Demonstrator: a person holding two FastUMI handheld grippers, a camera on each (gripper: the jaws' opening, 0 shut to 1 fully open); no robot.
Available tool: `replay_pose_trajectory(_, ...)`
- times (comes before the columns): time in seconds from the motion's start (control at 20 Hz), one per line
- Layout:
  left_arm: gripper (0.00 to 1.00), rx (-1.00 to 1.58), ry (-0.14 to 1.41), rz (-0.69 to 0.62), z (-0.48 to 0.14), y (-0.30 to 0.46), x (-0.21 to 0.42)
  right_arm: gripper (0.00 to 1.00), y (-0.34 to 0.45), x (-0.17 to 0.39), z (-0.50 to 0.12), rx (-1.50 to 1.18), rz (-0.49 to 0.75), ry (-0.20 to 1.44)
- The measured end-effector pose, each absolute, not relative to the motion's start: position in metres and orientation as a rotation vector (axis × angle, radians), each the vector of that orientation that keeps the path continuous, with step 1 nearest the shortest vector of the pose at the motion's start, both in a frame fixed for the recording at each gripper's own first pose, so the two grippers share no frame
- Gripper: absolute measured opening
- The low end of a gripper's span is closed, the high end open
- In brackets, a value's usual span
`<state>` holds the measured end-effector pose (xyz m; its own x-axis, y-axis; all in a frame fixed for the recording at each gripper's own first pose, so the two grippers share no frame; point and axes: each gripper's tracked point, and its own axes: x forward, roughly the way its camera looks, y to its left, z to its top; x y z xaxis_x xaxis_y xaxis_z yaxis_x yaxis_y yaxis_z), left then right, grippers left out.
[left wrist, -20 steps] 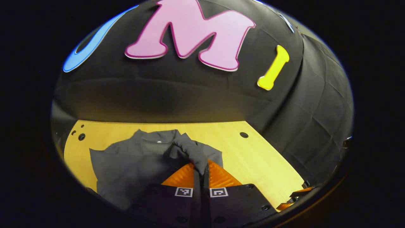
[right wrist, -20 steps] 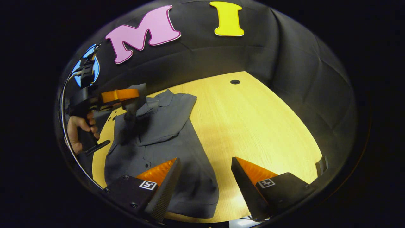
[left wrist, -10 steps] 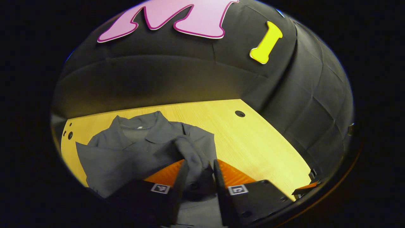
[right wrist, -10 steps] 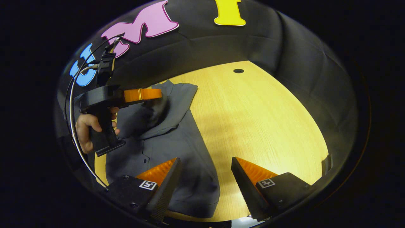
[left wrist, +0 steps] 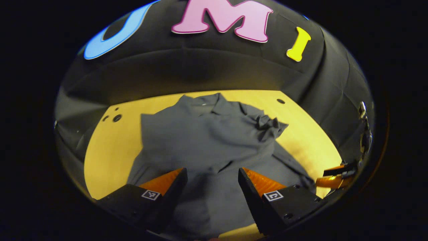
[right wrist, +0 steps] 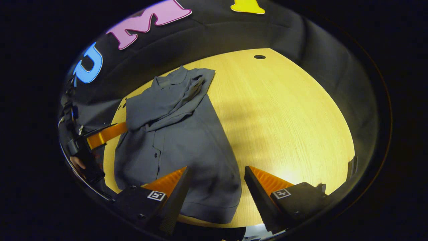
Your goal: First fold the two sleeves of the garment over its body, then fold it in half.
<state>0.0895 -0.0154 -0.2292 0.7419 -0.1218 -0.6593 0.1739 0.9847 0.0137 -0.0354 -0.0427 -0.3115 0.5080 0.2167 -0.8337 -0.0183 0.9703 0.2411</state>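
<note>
Grey collared button-up shirt (left wrist: 207,140) lies on the yellow wooden table (left wrist: 110,150) mid-frame in the left gripper view, one sleeve (left wrist: 267,125) bunched across its chest; my left gripper (left wrist: 211,180) hangs spread, empty. In the right gripper view, my right gripper (right wrist: 217,184) gapes over the hem (right wrist: 210,211) at lower centre. I judge sleeves done; next, halving.

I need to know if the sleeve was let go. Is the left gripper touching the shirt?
Apart. The left gripper view shows the left gripper open above the shirt, its fingers clear of the cloth.
</note>
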Motion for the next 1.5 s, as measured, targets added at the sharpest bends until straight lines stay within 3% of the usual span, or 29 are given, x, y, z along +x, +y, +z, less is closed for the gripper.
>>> replay_pose_trajectory(0.1, 0.92, 0.105, 0.732, -0.109, -0.226, 0.014, 0.056, 0.99, -0.040, -0.045, -0.315, 0.206, 0.140, 1.057)
replay_pose_trajectory(0.15, 0.96, 0.120, 0.739, -0.089, -0.225, 0.025, 0.040, 0.99, -0.041, -0.048, -0.317, 0.203, 0.133, 1.066)
replay_pose_trajectory(0.35, 0.96, 0.149, 0.751, -0.014, -0.234, 0.076, -0.006, 0.99, -0.042, -0.059, -0.328, 0.228, 0.098, 1.090)
replay_pose_trajectory(0.8, 0.97, 0.043, 0.899, 0.117, -0.314, 0.151, -0.065, 0.99, -0.044, -0.079, -0.354, 0.204, 0.085, 1.160)
replay_pose_trajectory(1.3, 0.99, 0.014, 0.934, 0.111, -0.354, 0.130, -0.074, 0.99, -0.029, -0.091, -0.369, 0.140, 0.096, 1.196)
replay_pose_trajectory(1.45, 0.92, -0.030, 0.939, 0.124, -0.355, 0.123, -0.076, 0.99, -0.017, -0.094, -0.371, 0.062, 0.128, 1.203)
replay_pose_trajectory(1.5, 0.85, -0.040, 0.935, 0.133, -0.355, 0.123, -0.073, 0.97, -0.018, -0.094, -0.373, 0.019, 0.134, 1.199)
